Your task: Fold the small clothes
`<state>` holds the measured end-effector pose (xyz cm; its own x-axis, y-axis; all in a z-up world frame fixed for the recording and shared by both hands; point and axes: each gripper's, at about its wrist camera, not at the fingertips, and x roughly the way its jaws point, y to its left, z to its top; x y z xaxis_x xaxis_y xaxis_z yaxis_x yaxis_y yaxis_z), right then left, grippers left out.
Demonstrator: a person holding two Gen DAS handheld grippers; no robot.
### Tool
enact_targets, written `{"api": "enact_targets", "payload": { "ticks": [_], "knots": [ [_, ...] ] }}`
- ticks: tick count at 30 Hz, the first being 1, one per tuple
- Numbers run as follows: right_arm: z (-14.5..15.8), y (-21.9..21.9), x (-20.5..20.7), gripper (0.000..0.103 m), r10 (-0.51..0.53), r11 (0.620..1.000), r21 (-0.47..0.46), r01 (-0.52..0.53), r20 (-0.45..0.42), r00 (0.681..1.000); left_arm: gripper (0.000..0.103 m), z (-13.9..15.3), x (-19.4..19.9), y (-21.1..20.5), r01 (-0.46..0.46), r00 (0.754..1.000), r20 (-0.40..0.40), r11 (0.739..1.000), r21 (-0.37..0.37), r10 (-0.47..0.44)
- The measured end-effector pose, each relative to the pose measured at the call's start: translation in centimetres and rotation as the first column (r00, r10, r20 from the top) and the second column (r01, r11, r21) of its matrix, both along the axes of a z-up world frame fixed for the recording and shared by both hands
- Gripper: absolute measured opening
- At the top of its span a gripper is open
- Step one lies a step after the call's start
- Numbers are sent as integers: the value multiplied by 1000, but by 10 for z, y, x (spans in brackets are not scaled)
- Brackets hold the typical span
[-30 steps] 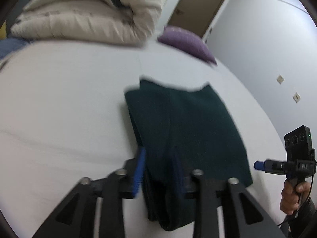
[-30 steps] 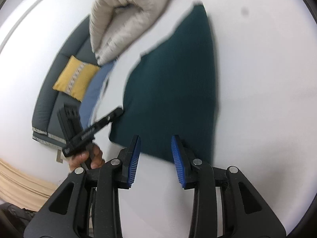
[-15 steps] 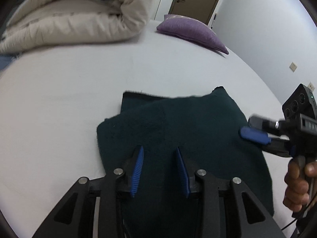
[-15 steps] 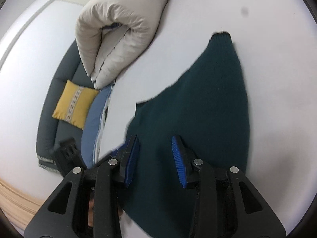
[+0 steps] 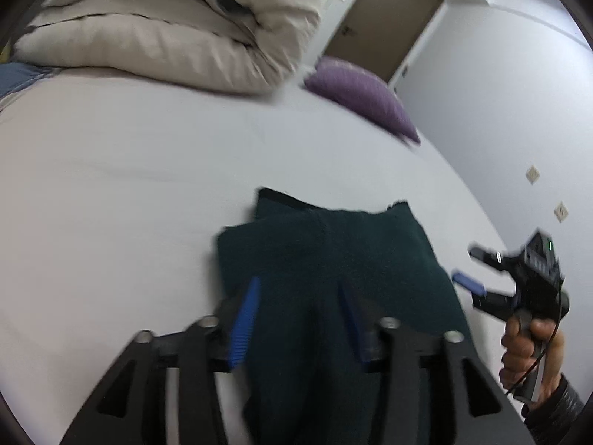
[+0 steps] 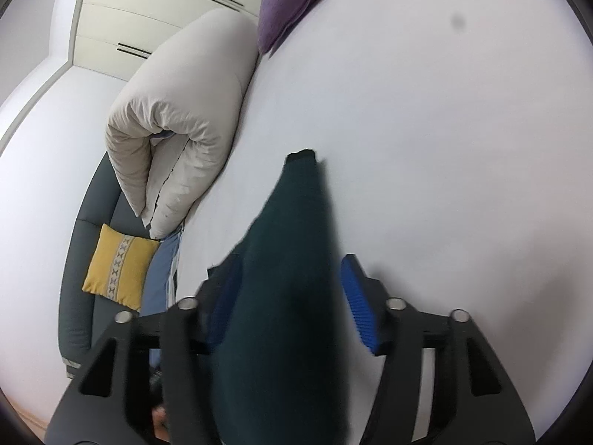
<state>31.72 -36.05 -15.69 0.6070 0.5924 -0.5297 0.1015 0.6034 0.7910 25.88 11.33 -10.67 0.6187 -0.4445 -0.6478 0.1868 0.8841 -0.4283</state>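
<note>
A dark green knit garment (image 5: 333,259) lies folded on the white bed sheet (image 5: 129,185). My left gripper (image 5: 298,315) hovers low over its near end. The jaws are opening, with the cloth running between the blue pads (image 5: 242,319). In the right wrist view the same garment (image 6: 292,252) stretches away between the jaws of my right gripper (image 6: 289,304), which are also opening; the right pad (image 6: 357,304) stands clear of the cloth. From the left wrist view, the right gripper (image 5: 472,269) sits at the garment's right edge, held by a hand (image 5: 526,348).
A rolled beige duvet (image 5: 166,37) and a purple pillow (image 5: 363,100) lie at the far side of the bed. A grey sofa (image 6: 74,296) with a yellow cushion (image 6: 118,263) stands beside the bed, and blue fabric (image 6: 163,270) hangs at the bed's edge. A door (image 5: 381,22) is beyond.
Both grippers' jaws stand wider than before. The garment's near part has been carried over onto itself, and the right gripper has swung in along the garment's right side.
</note>
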Motion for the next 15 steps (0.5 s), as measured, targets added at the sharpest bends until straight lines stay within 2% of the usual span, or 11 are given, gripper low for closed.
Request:
{"api": "enact_targets", "payload": {
  "ticks": [3,6,9,11,15],
  "knots": [
    [1,2,-29,65,55,998,12,-55,3,999,66,4,-16,22,-35,999,-2,998,-49,35],
    [-1,14,-53,66,123,992,15,-123,-14,992,67,-9,-26,36,-40,996,-82,991,-125,30],
    [-7,31,-62,69,172,985,-8,-172,-46,984,67,-26,-29,39,-43,988,-155,989,-144,20],
    [-13,32,-76,70,187,982,-23,-188,-67,980,67,-37,-27,41,-49,979,-204,978,-204,7],
    [-23,40,-80,70,216,976,11,-216,-90,972,69,-46,-14,40,-43,967,-253,964,-263,-26]
  ]
}}
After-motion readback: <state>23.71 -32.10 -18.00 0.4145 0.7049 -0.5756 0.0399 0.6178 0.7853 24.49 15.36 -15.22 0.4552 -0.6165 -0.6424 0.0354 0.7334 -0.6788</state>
